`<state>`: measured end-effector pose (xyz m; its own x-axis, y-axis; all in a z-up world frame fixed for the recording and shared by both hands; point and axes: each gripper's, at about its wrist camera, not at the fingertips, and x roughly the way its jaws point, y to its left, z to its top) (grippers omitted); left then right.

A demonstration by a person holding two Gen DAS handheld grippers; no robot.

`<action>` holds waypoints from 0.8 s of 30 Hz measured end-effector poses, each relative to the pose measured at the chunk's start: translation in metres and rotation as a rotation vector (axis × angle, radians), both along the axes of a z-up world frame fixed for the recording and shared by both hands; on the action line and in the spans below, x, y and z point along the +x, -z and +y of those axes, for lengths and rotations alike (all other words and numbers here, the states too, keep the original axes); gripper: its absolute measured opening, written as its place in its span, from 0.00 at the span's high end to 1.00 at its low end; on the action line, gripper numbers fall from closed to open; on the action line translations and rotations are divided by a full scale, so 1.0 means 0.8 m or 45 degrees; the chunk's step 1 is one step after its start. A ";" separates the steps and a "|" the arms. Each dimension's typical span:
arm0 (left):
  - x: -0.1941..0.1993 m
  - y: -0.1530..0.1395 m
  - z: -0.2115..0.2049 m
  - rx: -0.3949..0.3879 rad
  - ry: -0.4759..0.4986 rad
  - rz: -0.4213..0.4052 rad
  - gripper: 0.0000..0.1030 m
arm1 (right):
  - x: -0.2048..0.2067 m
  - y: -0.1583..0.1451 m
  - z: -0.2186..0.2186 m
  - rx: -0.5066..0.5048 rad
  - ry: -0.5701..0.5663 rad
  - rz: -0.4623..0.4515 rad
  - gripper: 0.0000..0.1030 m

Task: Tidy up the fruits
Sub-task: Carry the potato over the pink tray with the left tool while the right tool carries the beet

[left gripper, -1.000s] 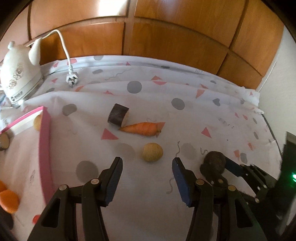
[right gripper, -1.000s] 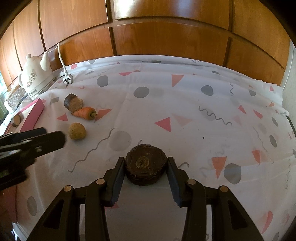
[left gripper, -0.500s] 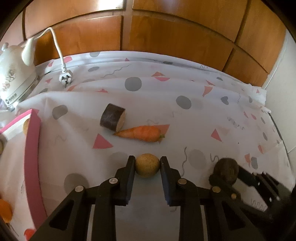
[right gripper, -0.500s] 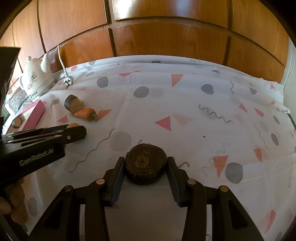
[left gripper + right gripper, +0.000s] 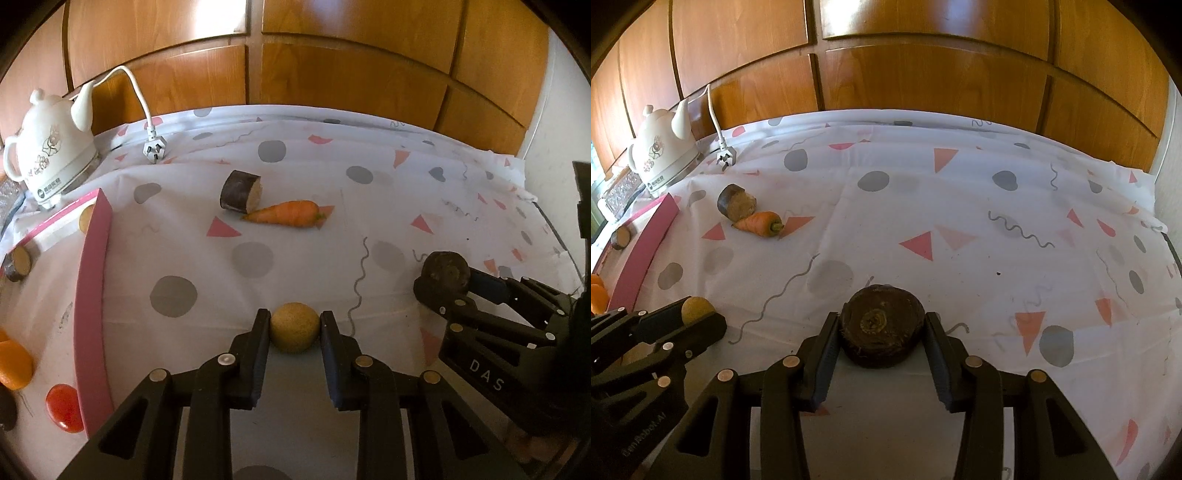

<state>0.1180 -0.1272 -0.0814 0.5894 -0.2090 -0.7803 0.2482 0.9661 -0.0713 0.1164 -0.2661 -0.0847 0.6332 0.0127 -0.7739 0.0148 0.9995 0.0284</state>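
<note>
Left gripper (image 5: 294,325) clamped on yellow ball fruit (image 5: 294,327); right gripper (image 5: 882,332) gripping dark brown disc (image 5: 882,325). Some pieces already in pink tray (image 5: 92,258); carrot (image 5: 286,213), dark chunk (image 5: 241,191) left on counter (image 5: 369,206).

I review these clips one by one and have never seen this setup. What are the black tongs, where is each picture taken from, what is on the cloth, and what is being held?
There is no robot here: a person holds a two-finger gripper in each hand, and a fisheye camera on each looks forward along its fingers. One picture comes from the left gripper, which is shut on a small yellow round fruit. The other comes from the right gripper, which is shut on a dark brown round piece. Each gripper also shows at the edge of the other's picture. Loose on the patterned tablecloth lie a carrot and a dark-skinned cut chunk, close together. At the left are a pink-rimmed tray already holding several pieces, and a white kettle with its plug lying loose.
</note>
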 end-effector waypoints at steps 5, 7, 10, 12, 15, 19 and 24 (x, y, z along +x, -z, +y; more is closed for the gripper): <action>-0.002 0.000 0.000 0.003 0.000 -0.010 0.74 | 0.000 0.000 0.000 -0.003 -0.002 -0.003 0.56; -0.001 0.000 0.001 -0.002 -0.001 -0.011 0.74 | 0.000 0.000 0.000 -0.002 -0.002 -0.003 0.56; -0.003 0.000 0.000 0.006 0.001 -0.017 0.74 | 0.000 0.000 0.000 -0.003 -0.002 -0.003 0.56; -0.003 0.000 0.000 0.006 0.001 -0.019 0.74 | 0.000 0.000 0.000 -0.004 -0.002 -0.003 0.56; -0.003 0.000 0.000 0.002 0.001 -0.022 0.74 | 0.000 0.000 0.000 -0.006 -0.002 -0.004 0.56; -0.003 0.000 0.001 0.012 0.002 -0.025 0.74 | 0.000 0.000 0.000 -0.005 -0.002 -0.004 0.56; -0.002 0.000 -0.001 0.014 0.003 -0.026 0.74 | 0.000 0.000 0.000 -0.004 -0.002 -0.004 0.56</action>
